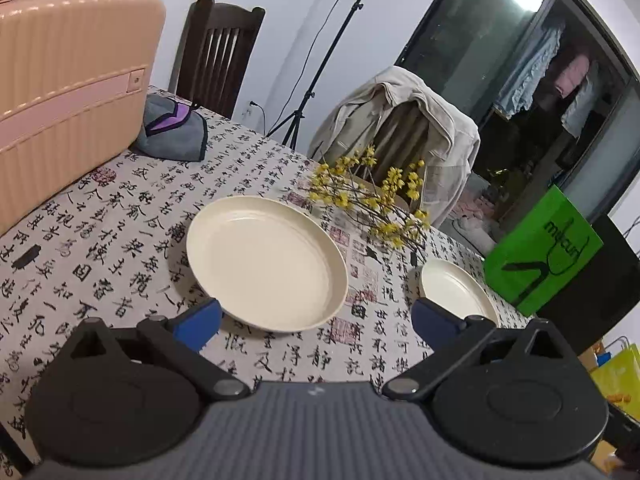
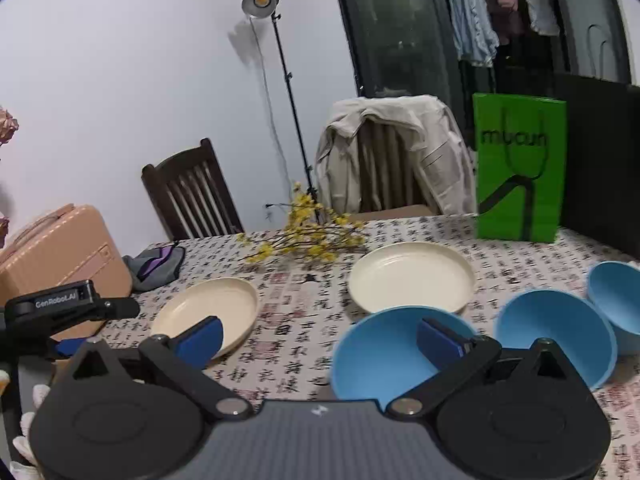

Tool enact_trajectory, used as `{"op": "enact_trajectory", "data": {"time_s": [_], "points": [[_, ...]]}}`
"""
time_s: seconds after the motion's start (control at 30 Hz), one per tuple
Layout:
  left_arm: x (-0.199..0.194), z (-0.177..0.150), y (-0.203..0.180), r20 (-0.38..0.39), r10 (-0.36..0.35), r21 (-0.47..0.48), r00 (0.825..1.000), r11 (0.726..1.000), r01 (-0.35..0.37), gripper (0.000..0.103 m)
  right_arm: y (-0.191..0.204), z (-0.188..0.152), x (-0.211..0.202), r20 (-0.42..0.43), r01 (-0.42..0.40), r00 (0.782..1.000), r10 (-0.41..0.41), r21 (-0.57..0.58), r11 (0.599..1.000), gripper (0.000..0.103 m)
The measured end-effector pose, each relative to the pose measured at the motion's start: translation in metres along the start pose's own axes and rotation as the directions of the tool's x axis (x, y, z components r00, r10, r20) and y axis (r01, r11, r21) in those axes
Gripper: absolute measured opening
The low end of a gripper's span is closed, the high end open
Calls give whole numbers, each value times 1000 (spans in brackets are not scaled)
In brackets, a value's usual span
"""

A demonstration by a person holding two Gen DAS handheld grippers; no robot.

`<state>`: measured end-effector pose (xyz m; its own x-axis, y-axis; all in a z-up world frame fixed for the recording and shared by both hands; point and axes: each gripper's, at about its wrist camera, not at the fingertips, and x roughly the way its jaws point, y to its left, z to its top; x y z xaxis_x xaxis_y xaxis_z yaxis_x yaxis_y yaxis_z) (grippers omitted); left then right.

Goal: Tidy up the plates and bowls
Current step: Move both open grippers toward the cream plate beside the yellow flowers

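A table [image 2: 304, 312] draped in calligraphy-printed cloth holds everything. At its left end sits a ribbed peach suitcase [image 1: 68, 92]; at its far right edge stands a glossy green paper bag [image 2: 520, 168]. Two smooth cream plates [image 2: 412, 282] [image 2: 208, 308] lie apart mid-table, a spray of yellow flowers [image 2: 304, 236] just behind them. Three matte blue bowls [image 2: 384, 356] [image 2: 556, 332] [image 2: 618, 300] cluster at the table's right. Both tools – left gripper [image 1: 316, 320], right gripper [image 2: 320, 340] – hover with blue pads spread wide, holding nothing.
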<state>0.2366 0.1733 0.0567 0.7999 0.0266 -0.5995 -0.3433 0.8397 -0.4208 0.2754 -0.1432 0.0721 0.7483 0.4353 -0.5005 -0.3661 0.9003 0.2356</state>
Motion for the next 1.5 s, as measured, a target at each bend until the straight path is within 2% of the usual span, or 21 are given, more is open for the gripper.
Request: {"op": "enact_trajectory", "data": {"time_s": [0.07, 0.17, 0.27, 0.43, 0.57, 0.73, 0.87, 1.0, 1.1, 1.2, 1.33, 1.5], "points": [[3, 6, 4, 4, 1, -16, 1000, 1000, -1, 103, 5, 3, 6, -4, -2, 1000, 2, 0, 1000, 103], [7, 14, 17, 1, -30, -87, 1000, 996, 30, 103, 10, 7, 14, -9, -11, 1000, 11, 9, 1000, 103], [10, 20, 30, 22, -18, -123, 1000, 992, 21, 103, 13, 11, 20, -14, -27, 1000, 27, 29, 999, 103], [25, 25, 50, 15, -1, -162, 1000, 987, 4, 103, 27, 17, 35, -16, -22, 1000, 22, 18, 1000, 103], [35, 28, 66, 1, 42, -157, 999, 987, -41, 103, 38, 16, 48, -20, -25, 999, 26, 22, 999, 103], [50, 36, 87, 25, 119, -162, 993, 980, -113, 103, 53, 14, 63, -38, -23, 999, 23, 2, 1000, 103], [59, 38, 94, 13, 82, -160, 997, 984, -79, 103, 62, 13, 75, -40, -29, 999, 29, -14, 999, 103], [61, 37, 96, 52, 60, -143, 997, 988, -52, 103, 66, 13, 90, -53, -23, 998, 23, -12, 1000, 103], [65, 36, 94, 96, 104, -108, 990, 990, -94, 103, 70, 13, 105, -73, -22, 997, 21, -6, 1000, 103], [76, 34, 92, 98, 147, -73, 984, 987, -140, 103, 75, 12, 118, -78, -7, 997, 6, -19, 1000, 103], [87, 32, 96, 57, 121, -88, 991, 989, -116, 103, 84, 10, 134, -72, 9, 997, -12, -48, 999, 103], [95, 28, 100, 41, 133, -97, 990, 987, -129, 103, 88, 11, 162, -106, 27, 994, -29, -25, 999, 103]]}}
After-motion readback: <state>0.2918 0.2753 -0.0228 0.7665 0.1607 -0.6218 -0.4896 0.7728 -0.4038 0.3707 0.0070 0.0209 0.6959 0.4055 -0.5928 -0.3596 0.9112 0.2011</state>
